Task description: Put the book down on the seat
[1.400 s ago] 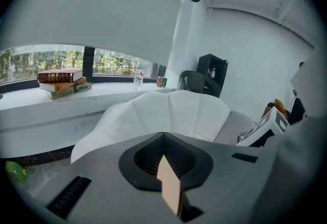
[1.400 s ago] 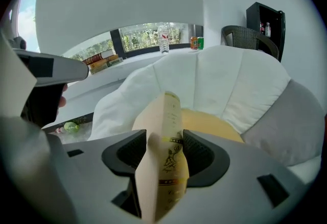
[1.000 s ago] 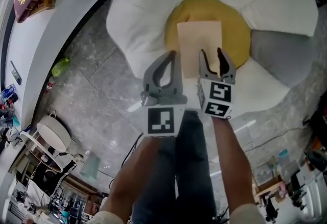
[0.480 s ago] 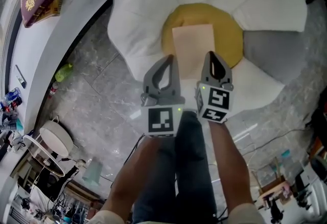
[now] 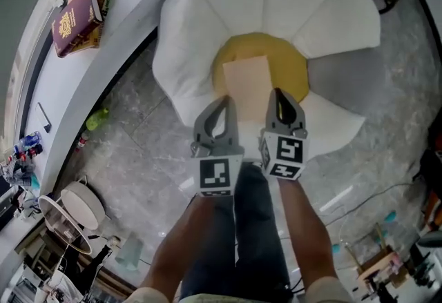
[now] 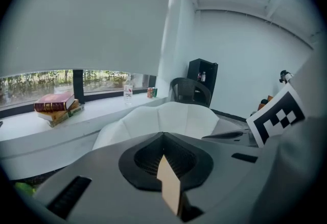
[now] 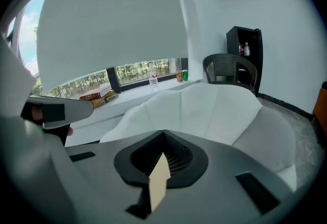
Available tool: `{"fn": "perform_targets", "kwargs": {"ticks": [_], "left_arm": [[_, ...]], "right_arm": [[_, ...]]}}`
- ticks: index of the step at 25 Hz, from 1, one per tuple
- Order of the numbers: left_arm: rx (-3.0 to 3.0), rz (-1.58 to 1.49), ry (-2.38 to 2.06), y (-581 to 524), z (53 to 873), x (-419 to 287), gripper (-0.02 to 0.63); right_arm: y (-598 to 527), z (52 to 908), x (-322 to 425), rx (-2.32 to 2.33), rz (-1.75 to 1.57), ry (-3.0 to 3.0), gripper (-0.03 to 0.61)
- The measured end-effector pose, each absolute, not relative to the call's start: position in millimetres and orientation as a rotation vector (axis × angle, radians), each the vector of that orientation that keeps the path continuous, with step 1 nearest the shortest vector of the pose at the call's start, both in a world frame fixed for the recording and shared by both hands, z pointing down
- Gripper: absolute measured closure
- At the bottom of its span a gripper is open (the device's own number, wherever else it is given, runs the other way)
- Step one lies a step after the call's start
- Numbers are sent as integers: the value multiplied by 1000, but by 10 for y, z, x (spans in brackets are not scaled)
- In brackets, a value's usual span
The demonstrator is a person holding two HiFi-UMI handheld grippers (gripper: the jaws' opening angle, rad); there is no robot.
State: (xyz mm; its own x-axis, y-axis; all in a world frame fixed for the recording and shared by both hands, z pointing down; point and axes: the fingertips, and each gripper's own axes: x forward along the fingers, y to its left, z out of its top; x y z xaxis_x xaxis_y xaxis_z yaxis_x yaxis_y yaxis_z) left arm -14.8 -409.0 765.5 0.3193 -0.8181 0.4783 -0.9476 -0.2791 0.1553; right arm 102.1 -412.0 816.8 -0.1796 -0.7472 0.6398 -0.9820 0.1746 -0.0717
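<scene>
A tan book [image 5: 246,81] lies flat on the yellow centre of a flower-shaped seat with white petals [image 5: 193,32]. Both grippers hang just in front of the seat, over the person's knees, with their tips at the book's near edge and apart from it. My left gripper [image 5: 226,99] is shut with nothing in it. My right gripper [image 5: 277,92] is shut and empty too. In the left gripper view the closed jaws [image 6: 163,133] point at the seat's white back [image 6: 168,113]. The right gripper view shows the same seat [image 7: 204,105] beyond its closed jaws [image 7: 163,133]. Neither gripper view shows the book.
A stack of books with a maroon one on top [image 5: 77,10] lies on the curved white window ledge [image 5: 41,81] at left. A green bottle [image 5: 97,119] and a round white stool [image 5: 79,201] are on the marble floor. A black wicker chair [image 6: 190,91] stands behind the seat.
The right gripper's jaws have gone from open to shut, empty. Both grippers have drawn back from the book, which stays on the yellow centre. The head view has pulled away.
</scene>
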Motion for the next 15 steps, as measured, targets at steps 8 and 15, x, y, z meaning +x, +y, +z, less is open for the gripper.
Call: {"fn": "perform_targets", "kwargs": {"ticks": [8,15], "left_arm": [[2274,423,-1594,-4069,6720,47,607],[2352,307,-1597,-3908,5630,184,606]], "right_arm": [[-4011,7054,1145,1674,589,-2119,575],[-3843,5699,1071,1657,458,-2266,574]]}}
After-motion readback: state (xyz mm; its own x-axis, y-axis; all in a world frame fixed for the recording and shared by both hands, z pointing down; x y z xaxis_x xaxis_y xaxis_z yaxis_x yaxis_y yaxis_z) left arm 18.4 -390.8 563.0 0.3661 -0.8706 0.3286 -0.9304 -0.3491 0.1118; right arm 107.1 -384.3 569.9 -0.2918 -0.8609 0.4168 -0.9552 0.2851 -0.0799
